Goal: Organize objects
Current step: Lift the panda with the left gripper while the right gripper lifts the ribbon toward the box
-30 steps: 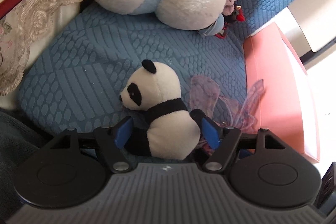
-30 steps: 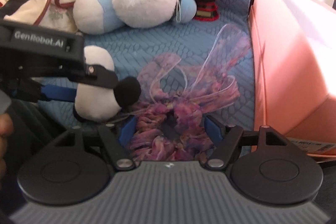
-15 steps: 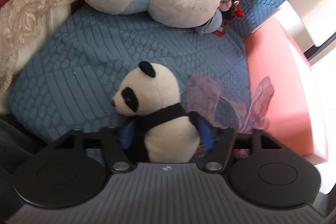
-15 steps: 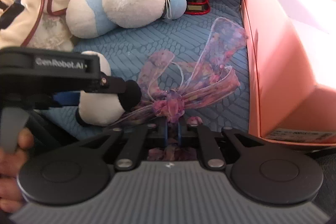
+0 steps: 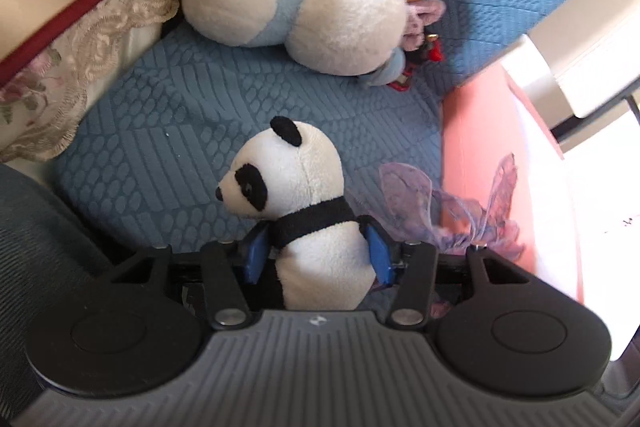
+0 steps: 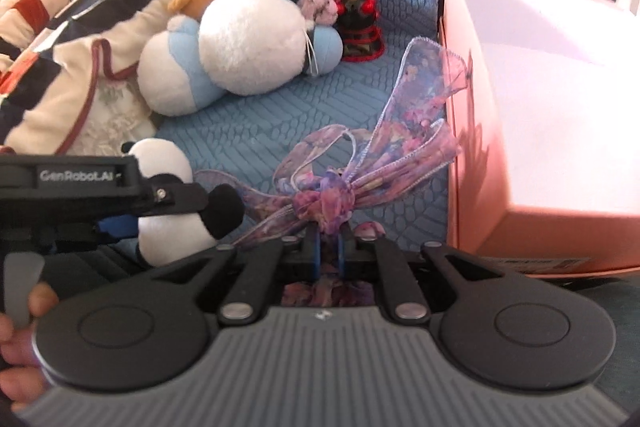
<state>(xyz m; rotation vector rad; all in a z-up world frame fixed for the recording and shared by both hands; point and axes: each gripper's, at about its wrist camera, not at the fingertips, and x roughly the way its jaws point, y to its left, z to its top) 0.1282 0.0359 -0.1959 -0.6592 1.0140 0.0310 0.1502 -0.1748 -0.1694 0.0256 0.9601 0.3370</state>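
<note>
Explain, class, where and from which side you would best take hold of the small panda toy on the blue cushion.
Grip the panda toy across its soft round body below the black band, one pad on each flank, coming from behind and above. It sits upright and the torso squashes easily, as the left gripper shows, shut on it now.

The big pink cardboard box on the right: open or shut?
Open. The pink cardboard box has no lid on; its pale inner walls and floor show, nothing visible inside.
</note>
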